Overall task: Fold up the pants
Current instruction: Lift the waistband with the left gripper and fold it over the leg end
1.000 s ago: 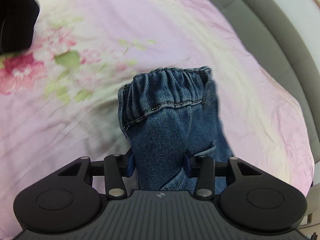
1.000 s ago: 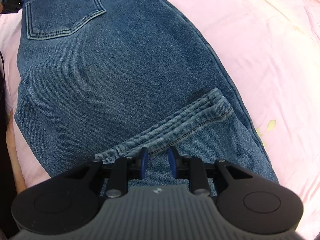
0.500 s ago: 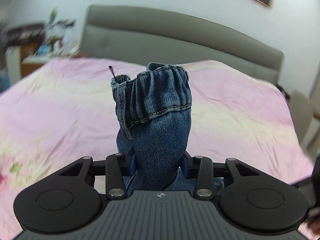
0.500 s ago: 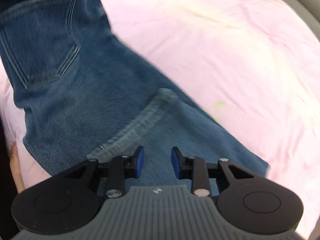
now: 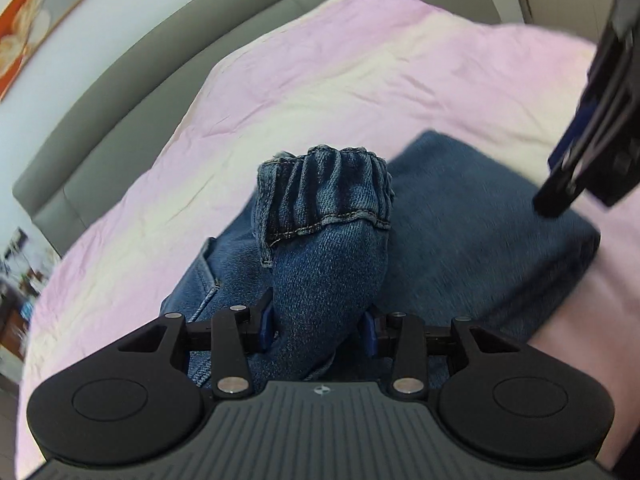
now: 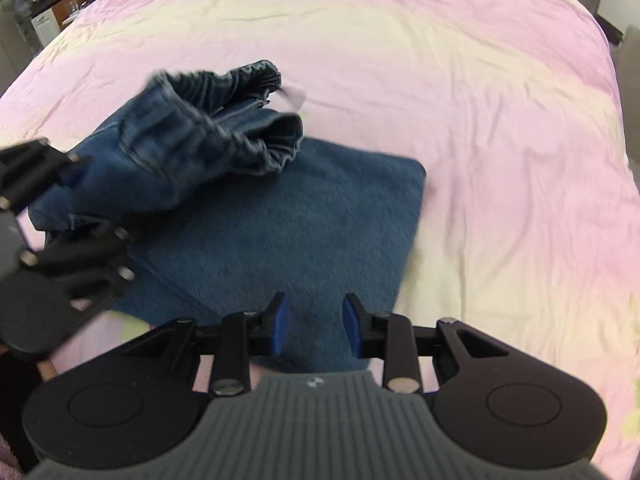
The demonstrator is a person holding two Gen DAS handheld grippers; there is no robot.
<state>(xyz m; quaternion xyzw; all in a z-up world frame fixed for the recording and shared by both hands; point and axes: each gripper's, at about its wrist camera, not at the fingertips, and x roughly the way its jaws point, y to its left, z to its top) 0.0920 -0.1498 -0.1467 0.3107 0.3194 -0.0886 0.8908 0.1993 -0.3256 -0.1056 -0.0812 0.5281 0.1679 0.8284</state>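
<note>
- The left gripper [image 5: 320, 330] has its fingers [image 5: 266, 326] clamped on a thick bunch of the denim pants [image 5: 328, 256]; the blue pads press into the cloth from both sides, and the gathered elastic waistband [image 5: 324, 196] sticks up beyond them.
- The rest of the pants lies on the bed [image 5: 320, 80], spread flat on the pink and cream sheet as a folded blue panel [image 6: 288, 232] with one square corner pointing to the right in the right wrist view.
- In that same view the held waist end [image 6: 212, 132] hangs lifted over the left part of the flat panel (it is blurred, so its folds are hard to read), with the left gripper [image 6: 60, 216] at the left edge of the frame.
- The right gripper [image 6: 314, 328] hovers above the near edge of the flat panel; its fingers [image 6: 278, 326] stand narrowly apart with nothing between them, having just opened a little.
- A grey padded headboard [image 5: 160, 64] runs behind the bed in the left wrist view, and the right gripper [image 5: 580, 152] shows at the right edge above the denim.
</note>
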